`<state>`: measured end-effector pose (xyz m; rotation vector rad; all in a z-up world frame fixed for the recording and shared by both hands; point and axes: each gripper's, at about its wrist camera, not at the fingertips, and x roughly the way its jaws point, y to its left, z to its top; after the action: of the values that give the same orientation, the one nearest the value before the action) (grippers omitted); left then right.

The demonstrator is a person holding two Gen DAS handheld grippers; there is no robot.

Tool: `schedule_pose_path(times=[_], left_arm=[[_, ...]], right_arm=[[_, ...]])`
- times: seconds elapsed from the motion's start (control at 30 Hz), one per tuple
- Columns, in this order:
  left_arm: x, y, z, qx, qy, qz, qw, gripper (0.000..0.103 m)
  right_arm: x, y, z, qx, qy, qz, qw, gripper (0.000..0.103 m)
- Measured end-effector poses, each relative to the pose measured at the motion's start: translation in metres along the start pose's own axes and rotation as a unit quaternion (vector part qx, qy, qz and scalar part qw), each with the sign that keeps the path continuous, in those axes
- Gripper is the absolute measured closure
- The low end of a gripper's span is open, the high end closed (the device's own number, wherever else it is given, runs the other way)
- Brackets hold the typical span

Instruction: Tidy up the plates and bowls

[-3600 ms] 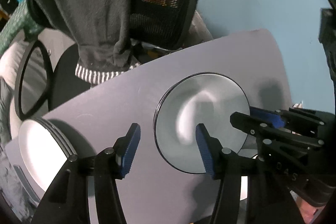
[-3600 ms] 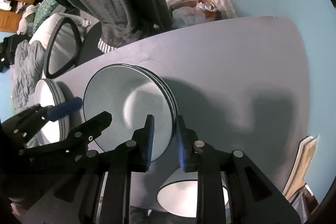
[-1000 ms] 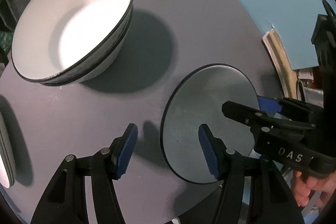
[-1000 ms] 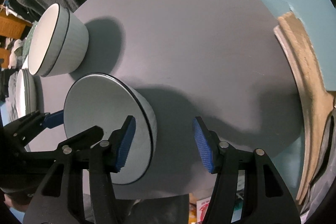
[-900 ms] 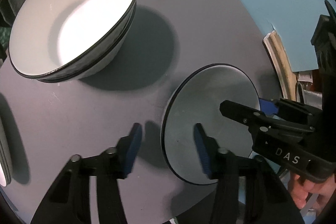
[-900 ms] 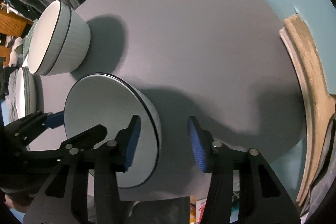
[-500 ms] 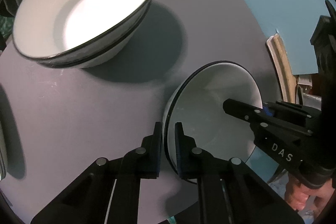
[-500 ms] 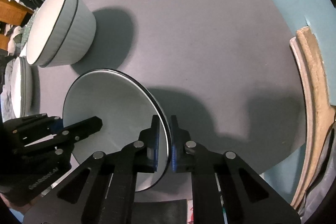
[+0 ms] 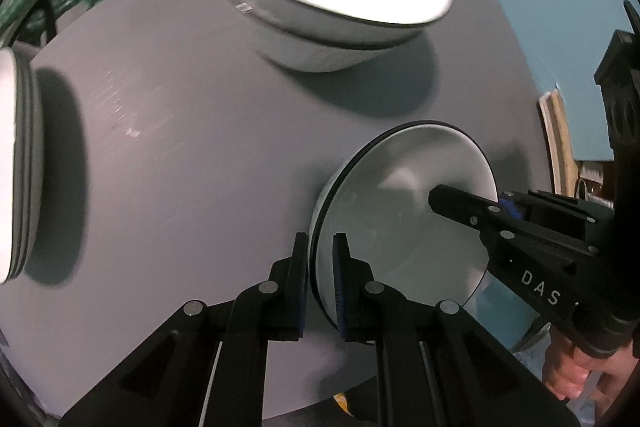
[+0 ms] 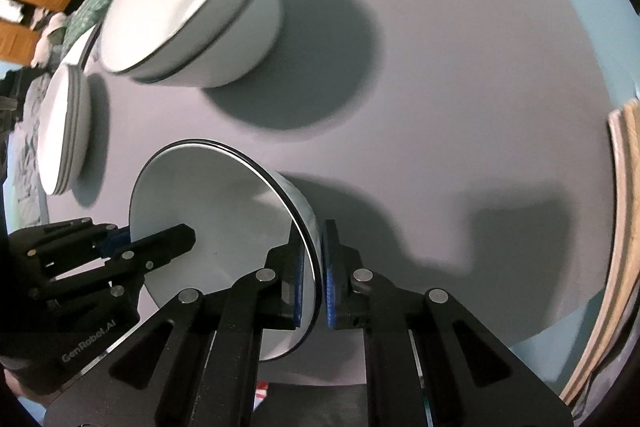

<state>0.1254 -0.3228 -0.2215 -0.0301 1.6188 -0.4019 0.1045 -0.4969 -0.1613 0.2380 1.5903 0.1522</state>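
A white bowl with a black rim (image 9: 404, 203) is held above the grey table (image 9: 180, 155) by both grippers. My left gripper (image 9: 321, 271) is shut on its left rim. My right gripper (image 10: 312, 275) is shut on its right rim; the bowl fills the lower left of the right wrist view (image 10: 212, 227). The right gripper also shows at the right of the left wrist view (image 9: 504, 207), and the left gripper at the lower left of the right wrist view (image 10: 120, 239). A stack of white bowls (image 9: 336, 3) stands further back (image 10: 188, 11).
A stack of white plates (image 9: 16, 171) sits at the table's left edge (image 10: 64, 131). A wooden board (image 10: 616, 227) leans beyond the table's right edge against the blue wall. A dark garment and clutter lie behind the table.
Both grippers closed on the single bowl's rim about half a second ago. The bowl has since lifted and moved towards the bowl stack, which now looms larger and nearer.
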Motion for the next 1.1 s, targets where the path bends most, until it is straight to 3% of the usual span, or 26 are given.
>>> schedule_pose_path(times=[0.3, 0.57, 0.77, 1.1], left_arm=[[-0.003, 0.014, -0.014, -0.022, -0.005, -0.001, 0.9997, 0.092], [-0.001, 0.041, -0.005, -0.046, 0.016, -0.022, 0.9986, 0.092], [-0.004, 0.042, -0.006, -0.048, 0.016, -0.016, 0.9986, 0.092], [-0.038, 0.046, -0.006, -0.066, 0.002, -0.028, 0.9974, 0.092]], right_arm=[[0.000, 0.027, -0.006, -0.022, 0.009, 0.006, 1.000, 0.094], [0.005, 0.002, 0.002, 0.001, 0.023, 0.027, 0.999, 0.091], [0.002, 0.005, 0.001, -0.011, 0.020, 0.009, 1.000, 0.095], [-0.017, 0.019, -0.003, -0.017, 0.017, 0.011, 1.000, 0.096]])
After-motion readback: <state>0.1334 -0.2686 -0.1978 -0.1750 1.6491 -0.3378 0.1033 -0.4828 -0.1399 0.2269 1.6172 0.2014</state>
